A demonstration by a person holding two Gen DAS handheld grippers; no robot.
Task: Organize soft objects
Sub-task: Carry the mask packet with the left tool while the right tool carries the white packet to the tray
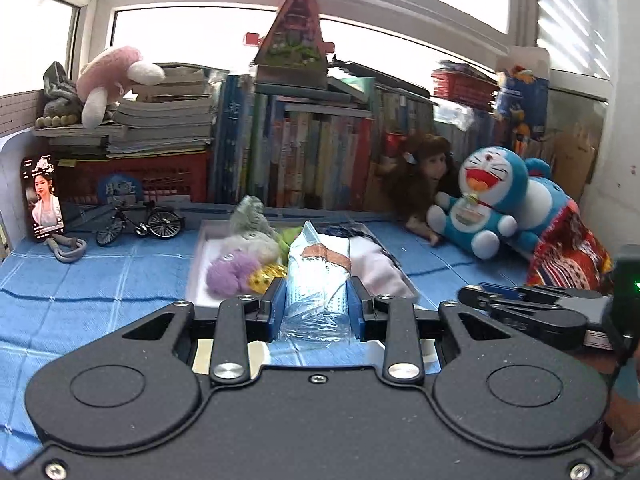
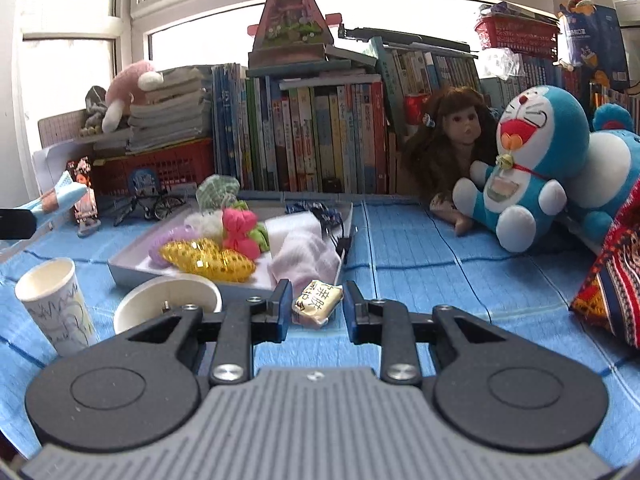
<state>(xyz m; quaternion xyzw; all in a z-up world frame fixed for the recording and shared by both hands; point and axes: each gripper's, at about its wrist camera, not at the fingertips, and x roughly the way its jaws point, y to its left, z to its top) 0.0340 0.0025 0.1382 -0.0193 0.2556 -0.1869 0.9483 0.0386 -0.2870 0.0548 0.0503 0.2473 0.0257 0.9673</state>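
Blue cloth covers the desk, with a row of books along the far side under a window. Tray sits mid-desk, already holding soft stuff: purple plush, gold sequin pouch, pink bow, pale pink cloth, grey-green plush at the far left corner. Left gripper: jaws narrowed down and clamped on a clear-wrapped tissue pack, blue pads pressing both its sides, pack upright and lifted in front of the tray's near edge. Right gripper: jaws stand a little apart with a small yellow packet between the fingers; pads appear to bracket it, but I can't confirm contact on both sides, and can't tell whether it's lifted or lying on the cloth just near the tray. Paper cup and white bowl stand near left of the tray in the right wrist view. Doraemon plush and doll sit far right against the books, touching each other. Phone propped at far left, toy bike beside it.
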